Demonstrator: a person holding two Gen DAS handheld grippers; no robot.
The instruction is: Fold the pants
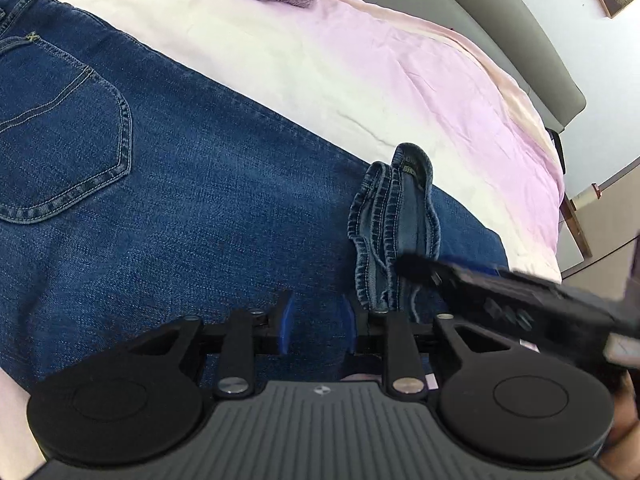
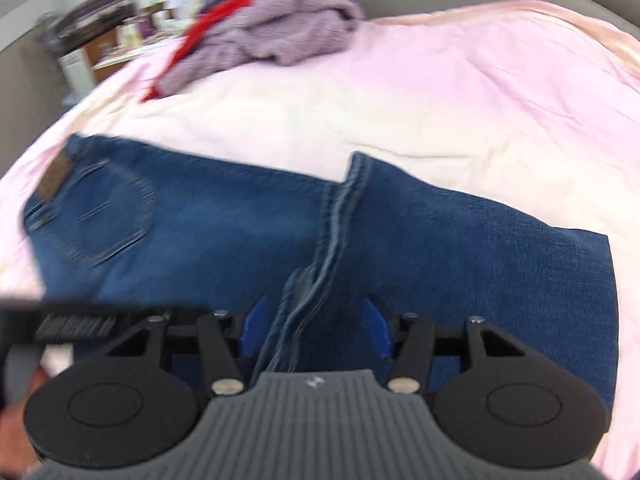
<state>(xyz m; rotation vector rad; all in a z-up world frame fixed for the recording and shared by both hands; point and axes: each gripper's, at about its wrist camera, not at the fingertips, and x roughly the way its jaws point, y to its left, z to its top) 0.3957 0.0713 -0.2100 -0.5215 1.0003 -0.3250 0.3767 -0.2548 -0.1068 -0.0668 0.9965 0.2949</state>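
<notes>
Pink bedding (image 2: 460, 92) bears jeans (image 2: 224, 220); right tongs (image 2: 316, 326) gape around hems, left tongs (image 1: 316, 322) seemingly narrow, empty.

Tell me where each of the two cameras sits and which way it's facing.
Left wrist: sits on the left claw, angled down over the jeans toward their back pocket and bunched hems; shows its own blue pads apart, plus the right claw entering from the right.
Right wrist: sits on the right claw, tilted down at the hems, pads apart either side of them; the left claw's body shows at lower left.
Shared: jeans, pink bedsheet, purple fuzzy garment.
</notes>
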